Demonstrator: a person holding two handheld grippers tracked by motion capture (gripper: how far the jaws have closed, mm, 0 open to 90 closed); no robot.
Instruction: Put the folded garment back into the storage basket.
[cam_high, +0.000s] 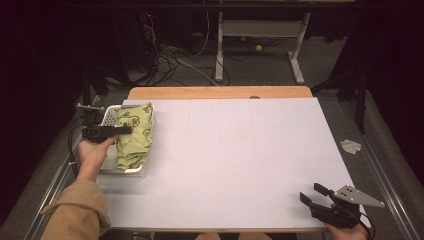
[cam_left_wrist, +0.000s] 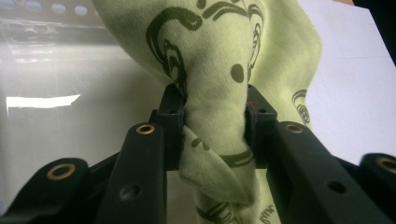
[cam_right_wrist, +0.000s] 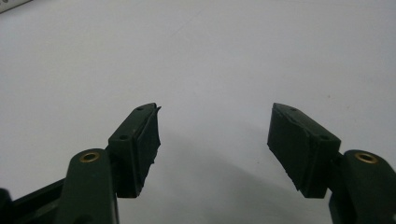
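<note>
High view puts the left hand-held gripper (cam_high: 125, 130) over a white plastic basket with slotted walls (cam_high: 111, 115) at the left edge of the white-topped counter (cam_high: 235, 160). Its tips reach onto a pale green cloth printed with dark curling figures (cam_high: 135, 137), which lies bunched in the basket and spills over the basket's right rim. How much of the cloth sits below the rim is hidden by its own folds and by the hand (cam_high: 92, 152) under the gripper.

Left gripper view settles the grip: both black pads press in on a gathered fold of the cloth (cam_left_wrist: 215, 107), jaws partly closed on it, and the fabric bulges above and below the pinch. The basket wall behind is a blurred, glaring pale surface, hard to read.

At the near right corner of the counter the right hand-held gripper (cam_high: 312, 195) rests low, its hand cut off by the picture's bottom edge. Right gripper view shows its jaws standing wide apart with bare counter (cam_right_wrist: 210, 56) between them, holding nothing.
</note>
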